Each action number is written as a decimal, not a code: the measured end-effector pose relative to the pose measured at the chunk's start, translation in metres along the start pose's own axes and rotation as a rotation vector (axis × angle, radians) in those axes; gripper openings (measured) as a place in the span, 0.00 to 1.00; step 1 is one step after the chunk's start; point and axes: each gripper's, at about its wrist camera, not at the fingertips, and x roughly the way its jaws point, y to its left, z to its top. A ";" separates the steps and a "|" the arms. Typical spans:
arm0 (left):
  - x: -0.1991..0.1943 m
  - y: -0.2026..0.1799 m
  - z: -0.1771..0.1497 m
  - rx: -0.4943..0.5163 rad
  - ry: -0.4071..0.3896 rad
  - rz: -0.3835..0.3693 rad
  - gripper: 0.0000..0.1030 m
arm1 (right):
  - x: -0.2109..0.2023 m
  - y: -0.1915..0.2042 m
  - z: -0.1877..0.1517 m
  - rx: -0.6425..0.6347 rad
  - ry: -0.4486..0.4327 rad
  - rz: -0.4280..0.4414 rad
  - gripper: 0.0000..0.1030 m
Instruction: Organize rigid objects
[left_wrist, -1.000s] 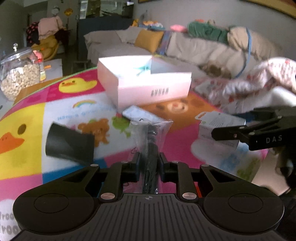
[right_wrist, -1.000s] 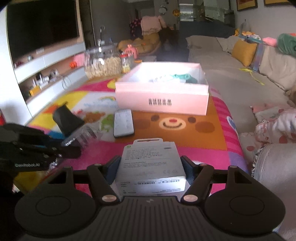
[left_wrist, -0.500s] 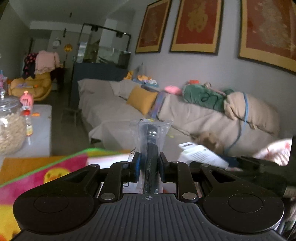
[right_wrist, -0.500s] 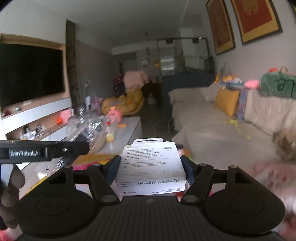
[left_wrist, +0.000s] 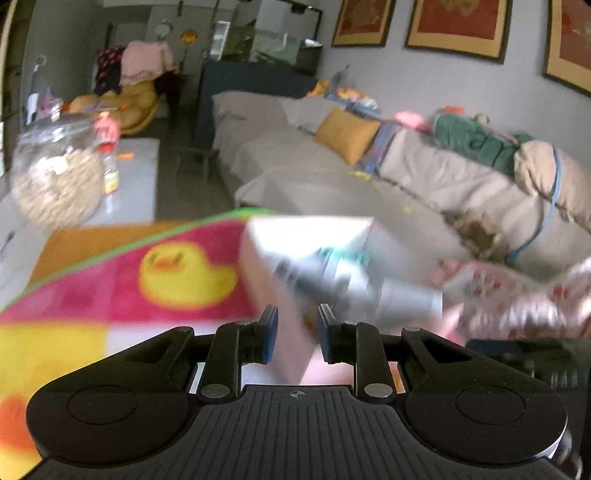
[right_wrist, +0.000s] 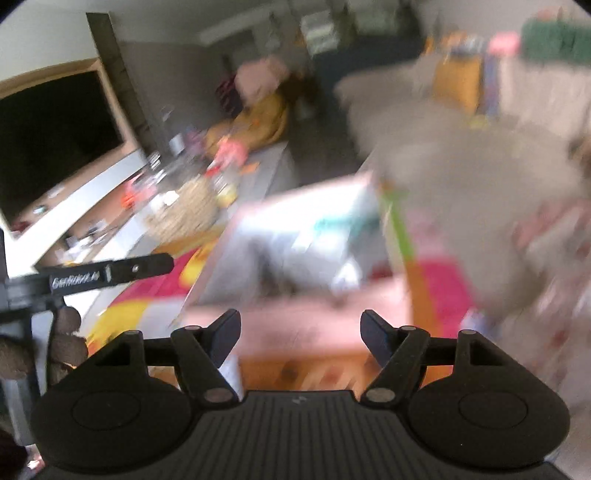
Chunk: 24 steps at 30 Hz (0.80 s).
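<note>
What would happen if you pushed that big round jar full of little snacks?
The jar looks like clear glass, so it might break if knocked over. It seems mostly full of little pieces, so it's probably heavy to push. Its belly is round, so on its side it could roll.

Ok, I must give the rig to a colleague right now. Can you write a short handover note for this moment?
Left hand-held gripper: jaws slightly apart, nothing between them, at the near corner of the pink box.
Right hand-held gripper: wide open, empty, facing the box's front wall.
Things: blurred grey and white items lie inside the box, near something teal; too blurred to name.
Done: both loads seem to be in the box.
Left: most of the mat is out of view; check it for loose things.
</note>
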 end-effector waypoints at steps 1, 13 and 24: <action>-0.014 0.006 -0.015 -0.003 0.001 0.010 0.25 | 0.001 -0.004 -0.006 0.011 0.031 0.031 0.70; -0.115 0.054 -0.103 -0.075 0.019 0.094 0.25 | 0.003 -0.011 -0.054 0.022 0.091 -0.064 0.70; -0.074 0.060 -0.096 -0.235 0.054 0.156 0.25 | 0.012 0.024 -0.081 -0.271 0.019 -0.209 0.77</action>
